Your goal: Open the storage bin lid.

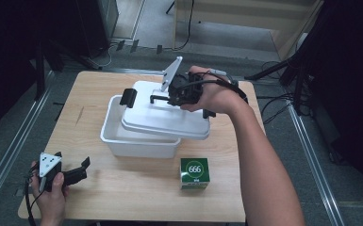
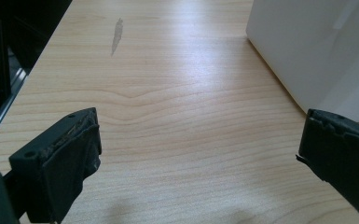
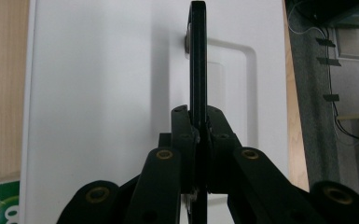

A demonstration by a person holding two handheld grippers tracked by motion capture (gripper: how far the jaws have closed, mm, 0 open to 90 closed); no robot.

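Resting at the front left corner of the wooden desk (image 1: 99, 197), the left gripper (image 1: 82, 168) lay low in the person's left hand (image 1: 52, 193), its grey three-cornered plate (image 1: 48, 164) facing up and its fingers (image 2: 60, 158) spread wide apart with nothing but bare wood between them. In the left gripper view a pale scuff mark (image 2: 117, 33) showed on the desk ahead, and the white wall of the storage box (image 2: 317, 51) stood just beyond the far finger. Toward the middle of the desk sat that white plastic storage box (image 1: 139, 141), and its white lid (image 1: 165, 117) lay skewed over it, tilted and shifted to the right so that the box's left part was uncovered; a black latch (image 1: 128, 97) stood at the lid's left end. The right gripper (image 1: 162, 98), held in the person's right hand (image 1: 212, 96) above the lid, had its fingers (image 3: 182, 126) pressed together on the lid's thin black handle (image 3: 198, 56), which ran straight up between them in the right gripper view, with the recessed panel of the lid (image 3: 98, 93) beneath. Near the front edge of the desk, just in front of the box's right end, stood a small green carton (image 1: 194, 173) marked 666, apart from both grippers; its corner also showed at the lower left of the right gripper view (image 3: 0, 205).
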